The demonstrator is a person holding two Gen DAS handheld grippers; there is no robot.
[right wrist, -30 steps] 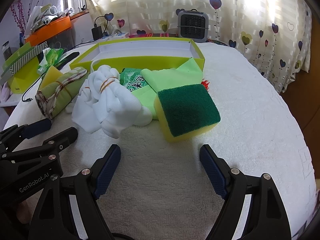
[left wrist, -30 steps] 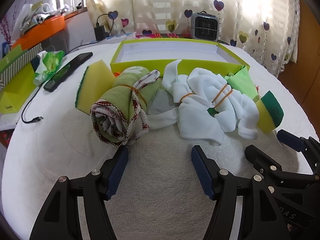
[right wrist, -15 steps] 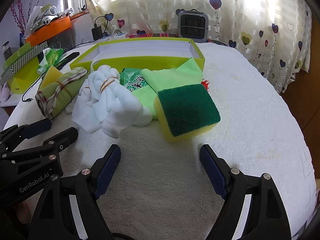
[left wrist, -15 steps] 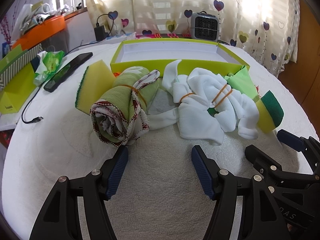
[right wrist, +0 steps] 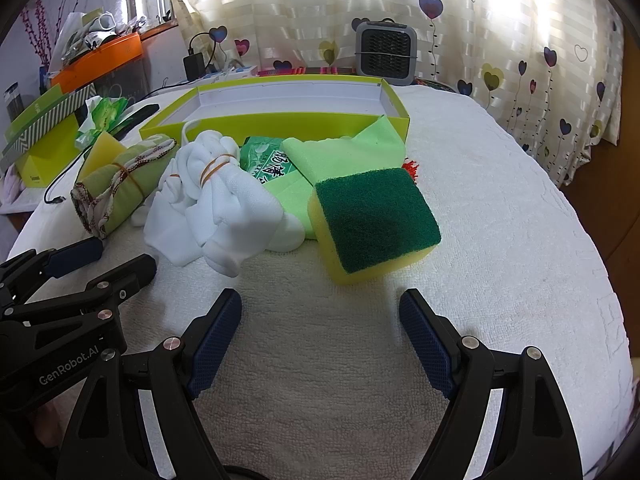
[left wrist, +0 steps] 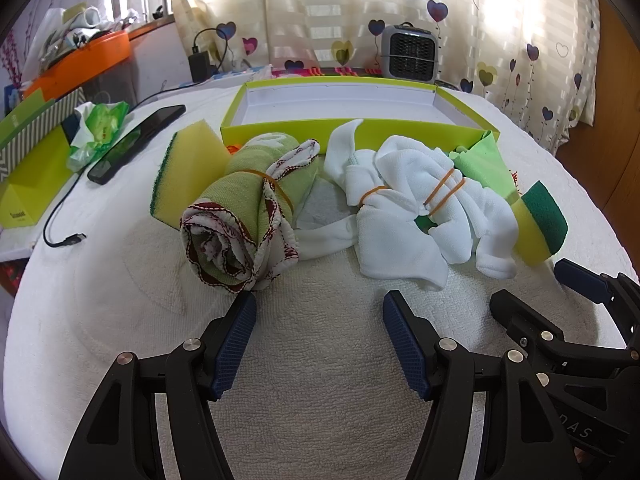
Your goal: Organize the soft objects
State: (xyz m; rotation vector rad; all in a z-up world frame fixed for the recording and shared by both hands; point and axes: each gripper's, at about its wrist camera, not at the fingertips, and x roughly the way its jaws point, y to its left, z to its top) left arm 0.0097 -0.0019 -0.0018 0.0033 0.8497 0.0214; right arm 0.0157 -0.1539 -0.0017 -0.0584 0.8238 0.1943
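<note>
A rolled green towel with red trim [left wrist: 240, 216] lies banded just beyond my open, empty left gripper [left wrist: 318, 320]. A yellow sponge [left wrist: 184, 172] leans behind it. A banded white cloth bundle [left wrist: 408, 212] lies to its right. In the right wrist view a yellow sponge with a green scouring top [right wrist: 372, 220] sits just ahead of my open, empty right gripper [right wrist: 320, 320]. Light green cloths [right wrist: 340, 152] and a green wipes packet [right wrist: 268, 160] lie behind it. A lime-green open box [left wrist: 340, 112] stands behind the pile, also seen from the right [right wrist: 280, 108].
A black phone [left wrist: 136, 144], a cable [left wrist: 60, 220] and a green packet [left wrist: 100, 128] lie at the left. A small grey fan [left wrist: 410, 56] stands at the back. The white towel-covered table [right wrist: 500, 220] drops off at right.
</note>
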